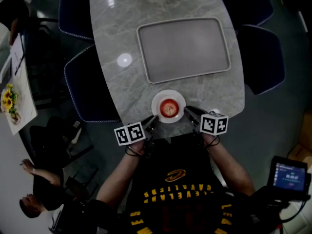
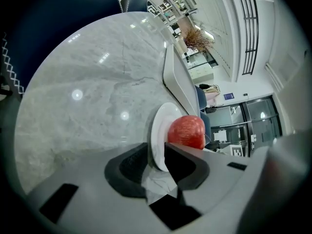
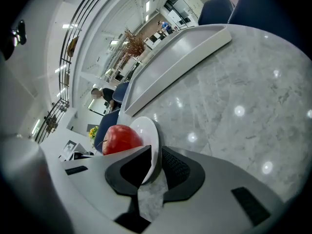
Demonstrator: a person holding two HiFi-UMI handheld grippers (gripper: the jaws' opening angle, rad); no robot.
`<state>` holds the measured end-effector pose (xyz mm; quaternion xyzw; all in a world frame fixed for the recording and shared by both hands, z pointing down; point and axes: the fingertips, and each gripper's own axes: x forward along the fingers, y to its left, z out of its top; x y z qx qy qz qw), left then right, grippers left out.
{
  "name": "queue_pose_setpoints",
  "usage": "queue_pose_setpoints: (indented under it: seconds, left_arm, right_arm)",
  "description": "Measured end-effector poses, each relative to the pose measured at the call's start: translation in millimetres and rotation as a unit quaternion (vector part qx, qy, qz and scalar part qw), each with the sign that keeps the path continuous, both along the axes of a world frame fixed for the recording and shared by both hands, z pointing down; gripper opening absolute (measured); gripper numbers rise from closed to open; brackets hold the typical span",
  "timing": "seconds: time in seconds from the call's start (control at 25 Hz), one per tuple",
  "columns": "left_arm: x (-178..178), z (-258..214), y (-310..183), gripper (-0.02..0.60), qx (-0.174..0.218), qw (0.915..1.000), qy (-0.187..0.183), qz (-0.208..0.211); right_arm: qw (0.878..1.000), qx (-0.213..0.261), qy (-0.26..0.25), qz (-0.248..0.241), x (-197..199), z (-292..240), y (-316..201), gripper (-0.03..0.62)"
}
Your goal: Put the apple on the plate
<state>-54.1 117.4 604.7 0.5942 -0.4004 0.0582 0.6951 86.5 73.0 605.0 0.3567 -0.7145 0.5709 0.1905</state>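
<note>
The smooth, round red apple [image 1: 168, 108] already sits in the middle of the small white plate [image 1: 168, 93], which rests at the near edge of the veined marble table [image 1: 117, 28]. My left gripper [image 1: 152, 120] has its jaws pinched on the plate's left rim and my right gripper [image 1: 189, 112] on its right rim, so both are equally near the fruit. Beyond the plate lies a rectangular grey tray [image 1: 185, 48].

1. Black shirt [image 1: 171, 191], worn by the person: yellow block lettering "CLEVELAND CAVALIERS", upside-down in the head view, below a yellow "C" emblem.
2. Marker cubes on left tongs [image 1: 152, 123] and right tongs [image 1: 189, 112]: black-and-white square codes, no letters.
3. Handheld screen [image 1: 288, 174]: lit lines, too small to read.
</note>
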Motion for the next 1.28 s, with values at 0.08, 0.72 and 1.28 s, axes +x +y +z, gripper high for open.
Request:
queue_pose_setpoints:
  seconds: [0.08,0.72,1.28]
  left_arm:
    - [0.2,2.0,0.1,0.109,-0.003,1.0,0.006,-0.004]
    - [-1.9,5.5,0.4,0.032,-0.011,0.9998,0.009,-0.016]
    - [5.0,1.5,-5.2,0.031,0.005,0.9999,0.005,0.01]
  right_arm:
    - [1.0,-0.005,-0.005,0.001,-1.7,1.6,1.1,0.074]
    - [1.0,-0.019,-0.024,-0.001,-5.0,2.7,2.4,0.037]
    - [0.999,-0.016,-0.027,0.01,2.2,-0.4,-1.0,0.034]
